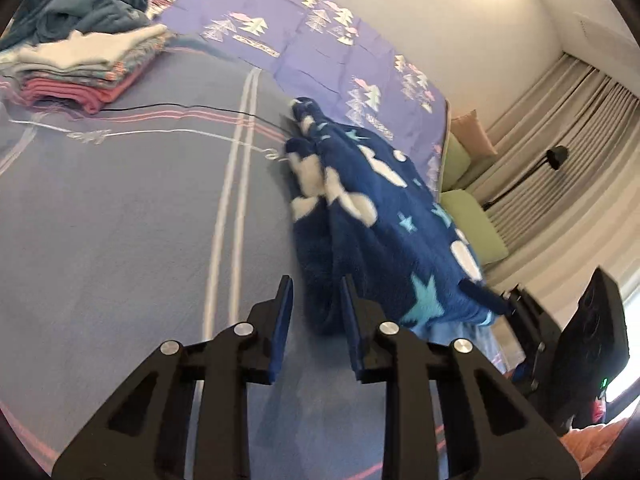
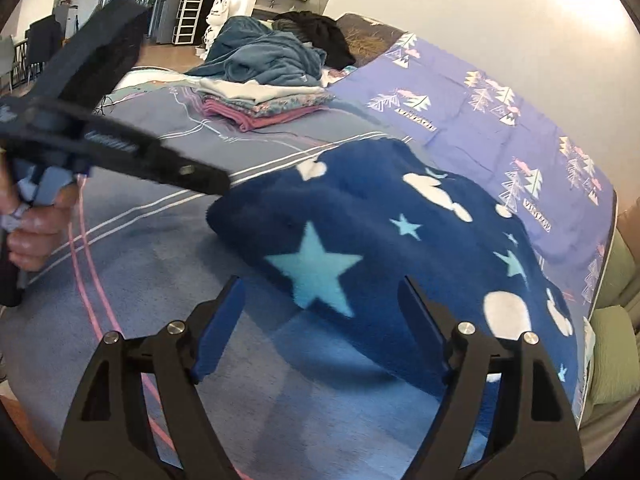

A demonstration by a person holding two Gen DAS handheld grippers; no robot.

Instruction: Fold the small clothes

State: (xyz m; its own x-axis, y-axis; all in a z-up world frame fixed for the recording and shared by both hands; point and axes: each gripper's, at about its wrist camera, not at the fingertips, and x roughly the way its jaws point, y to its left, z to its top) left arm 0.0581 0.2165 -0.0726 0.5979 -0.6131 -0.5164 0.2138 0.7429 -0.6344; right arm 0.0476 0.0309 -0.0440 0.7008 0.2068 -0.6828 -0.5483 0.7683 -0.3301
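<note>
A dark blue fleece garment (image 1: 380,216) (image 2: 380,240) with white shapes and pale blue stars lies bunched on the grey-blue striped bed sheet (image 1: 120,220). My left gripper (image 1: 316,284) has its jaws narrow around the garment's near edge. The right pad touches the fleece, and a strip of sheet shows beside the left pad. In the right wrist view the left gripper (image 2: 212,184) is blurred at the garment's left corner, held by a hand (image 2: 32,232). My right gripper (image 2: 322,284) stands wide open at the garment's near edge under the big star. It also shows as the right gripper (image 1: 516,304) at the garment's right corner.
A stack of folded clothes (image 1: 80,68) (image 2: 260,104) sits farther back on the bed, with a heaped teal blanket (image 1: 88,4) (image 2: 264,56) behind it. A purple tree-print quilt (image 1: 320,40) (image 2: 480,120) covers the wall side. A thin black cable (image 1: 180,107) crosses the sheet. Green cushions (image 1: 472,216) lie beyond the bed.
</note>
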